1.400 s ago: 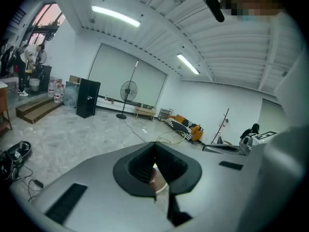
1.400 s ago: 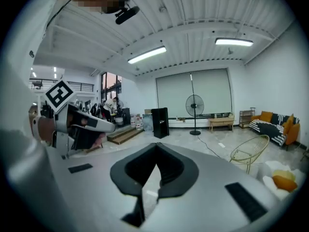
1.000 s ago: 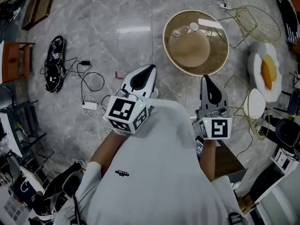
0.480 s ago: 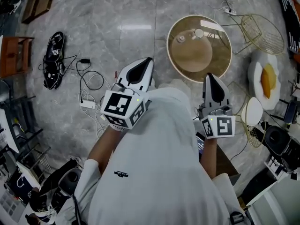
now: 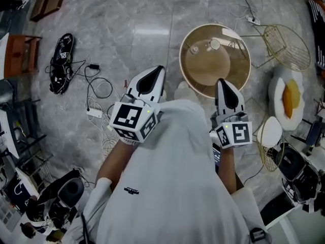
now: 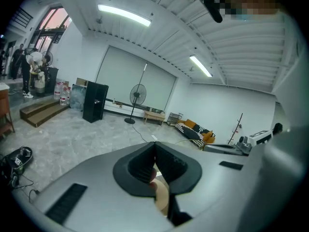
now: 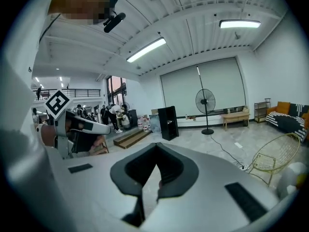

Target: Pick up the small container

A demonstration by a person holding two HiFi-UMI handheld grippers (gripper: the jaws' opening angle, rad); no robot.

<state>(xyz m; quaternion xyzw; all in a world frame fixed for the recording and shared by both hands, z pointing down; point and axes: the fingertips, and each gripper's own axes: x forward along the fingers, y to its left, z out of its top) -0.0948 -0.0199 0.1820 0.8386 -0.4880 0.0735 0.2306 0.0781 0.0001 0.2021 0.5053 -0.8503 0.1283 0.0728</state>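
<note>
A round tan table (image 5: pixel 218 70) stands on the marble floor ahead of me. Two small objects sit on its far side: a small tan container (image 5: pixel 194 50) and a white round piece (image 5: pixel 215 44). My left gripper (image 5: pixel 159 70) is held at chest height, left of the table, its jaws together with nothing in them. Its own view (image 6: pixel 154 144) shows the tips meeting. My right gripper (image 5: pixel 222 81) points at the table's near rim, also shut and empty, as its own view (image 7: pixel 156 145) confirms. Both are well short of the container.
A gold wire chair (image 5: pixel 284 47), an egg-shaped cushion (image 5: pixel 289 93) and a white stool (image 5: pixel 269 131) stand right of the table. Cables and a power strip (image 5: pixel 95 114) and a black shoe (image 5: pixel 61 65) lie on the floor at left. Cluttered shelves line the lower corners.
The table has drawn nearer to my grippers in the head view; the right gripper's tip now reaches its near rim. Both jaws have stayed shut.
</note>
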